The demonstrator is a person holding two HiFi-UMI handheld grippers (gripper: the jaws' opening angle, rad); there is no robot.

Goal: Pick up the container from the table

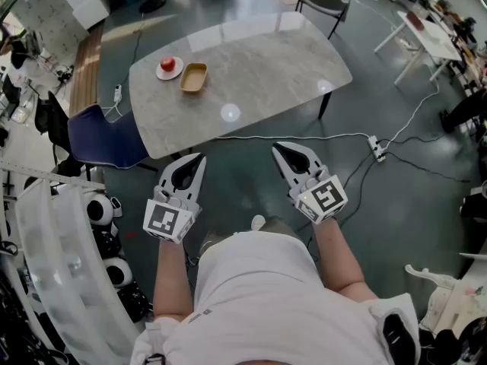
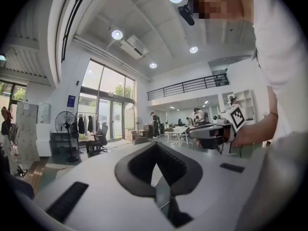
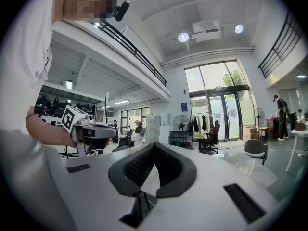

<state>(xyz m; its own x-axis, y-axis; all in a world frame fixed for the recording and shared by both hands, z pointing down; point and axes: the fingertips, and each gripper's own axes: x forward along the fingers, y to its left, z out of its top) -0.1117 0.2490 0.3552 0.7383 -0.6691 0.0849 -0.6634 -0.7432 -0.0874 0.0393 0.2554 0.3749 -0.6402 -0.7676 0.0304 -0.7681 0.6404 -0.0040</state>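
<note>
Container (image 1: 193,77) straight ahead of left hand-held gripper (image 1: 198,160), well apart, on bench (image 1: 266,67); right hand-held gripper (image 1: 278,149) farther. Both jaws together, empty.

No words or numbers are legible; the blue wall sign (image 3: 184,106) is too small to read.

Floor (image 1: 411,226): smooth, grey-green, crossed by a white cable (image 1: 251,137). Table (image 1: 259,74): pale marbled top with light reflections on it. A grey chair (image 1: 323,0) stands at its far end and a blue chair (image 1: 103,139) at its left edge. Full-height windows (image 3: 219,100) admit daylight. Round ceiling lamps (image 3: 183,36) are lit. A mezzanine railing (image 2: 187,85) runs along the upper level.
</note>
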